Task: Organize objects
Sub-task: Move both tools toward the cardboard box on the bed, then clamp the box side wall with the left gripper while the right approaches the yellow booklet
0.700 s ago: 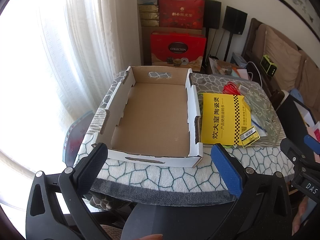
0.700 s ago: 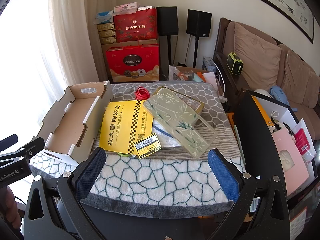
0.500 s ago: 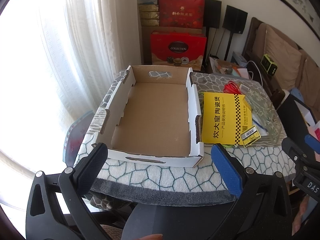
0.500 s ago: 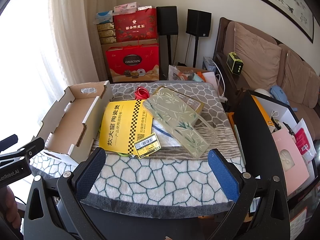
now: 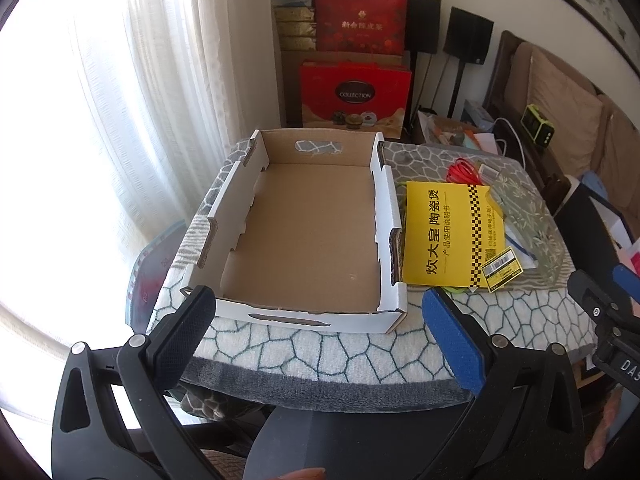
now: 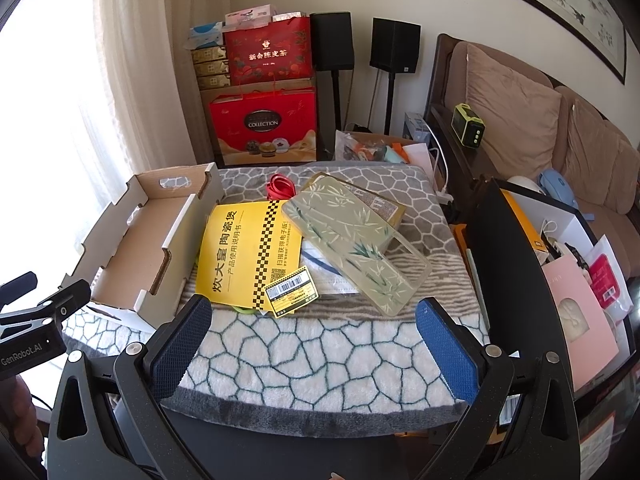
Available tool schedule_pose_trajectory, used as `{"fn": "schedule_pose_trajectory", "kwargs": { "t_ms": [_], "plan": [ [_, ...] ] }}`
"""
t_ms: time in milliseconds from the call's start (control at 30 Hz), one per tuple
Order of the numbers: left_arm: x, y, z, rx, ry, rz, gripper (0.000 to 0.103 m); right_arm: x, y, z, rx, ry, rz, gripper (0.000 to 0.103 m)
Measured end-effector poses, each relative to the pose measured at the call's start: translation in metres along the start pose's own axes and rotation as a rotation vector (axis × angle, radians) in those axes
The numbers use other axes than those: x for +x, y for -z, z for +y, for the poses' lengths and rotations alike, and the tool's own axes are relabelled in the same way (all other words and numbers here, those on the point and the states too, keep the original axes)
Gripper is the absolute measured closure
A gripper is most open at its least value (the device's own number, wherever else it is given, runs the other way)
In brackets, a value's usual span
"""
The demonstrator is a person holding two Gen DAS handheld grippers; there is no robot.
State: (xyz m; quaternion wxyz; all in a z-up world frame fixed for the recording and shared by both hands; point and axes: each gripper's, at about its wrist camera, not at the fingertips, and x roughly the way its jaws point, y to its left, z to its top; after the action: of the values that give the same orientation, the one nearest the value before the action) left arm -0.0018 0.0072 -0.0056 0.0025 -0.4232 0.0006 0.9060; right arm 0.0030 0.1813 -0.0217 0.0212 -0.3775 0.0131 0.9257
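An empty shallow cardboard box (image 5: 312,236) (image 6: 148,248) rests on the left part of a small table covered by a patterned towel (image 5: 304,356) (image 6: 320,360). To its right lie a yellow manual (image 5: 448,232) (image 6: 248,256), a small yellow barcode card (image 5: 502,268) (image 6: 290,290), a bamboo-print translucent tray (image 6: 356,240) (image 5: 528,216) on a flat box, and a red cable (image 6: 282,188) (image 5: 464,170). My left gripper (image 5: 316,324) hangs open before the box's near wall. My right gripper (image 6: 312,332) hangs open over the towel's near part, nothing between its fingers.
Red gift boxes (image 6: 264,120) and two black speakers (image 6: 394,44) stand against the far wall. A curtain (image 5: 140,100) hangs on the left, and a sofa with cushions (image 6: 516,120) sits right. An open black box (image 6: 556,264) with packets stands beside the table's right edge.
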Motion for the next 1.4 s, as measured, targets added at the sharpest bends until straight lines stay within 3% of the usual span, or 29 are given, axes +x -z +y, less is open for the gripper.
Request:
{"fn": "schedule_pose_trajectory", "kwargs": {
  "t_ms": [500, 767, 933, 1200, 1400],
  "plan": [
    [0.006, -0.008, 0.003, 0.010, -0.003, 0.001, 0.000, 0.003, -0.007, -0.007, -0.008, 0.007, -0.017, 0.000],
    [0.021, -0.036, 0.013, 0.023, 0.033, -0.007, 0.000, 0.016, -0.022, -0.012, -0.006, 0.017, -0.028, 0.000],
    [0.037, -0.055, 0.037, 0.010, 0.016, -0.011, 0.000, 0.027, -0.033, -0.023, 0.014, 0.014, -0.026, 0.000],
    [0.082, -0.073, 0.089, -0.044, 0.010, 0.052, 0.000, 0.046, -0.050, -0.037, 0.019, 0.019, -0.004, 0.000],
    [0.121, -0.077, 0.113, -0.053, 0.032, 0.143, 0.014, 0.065, -0.063, -0.048, 0.011, 0.019, 0.026, 0.001]
  ]
}}
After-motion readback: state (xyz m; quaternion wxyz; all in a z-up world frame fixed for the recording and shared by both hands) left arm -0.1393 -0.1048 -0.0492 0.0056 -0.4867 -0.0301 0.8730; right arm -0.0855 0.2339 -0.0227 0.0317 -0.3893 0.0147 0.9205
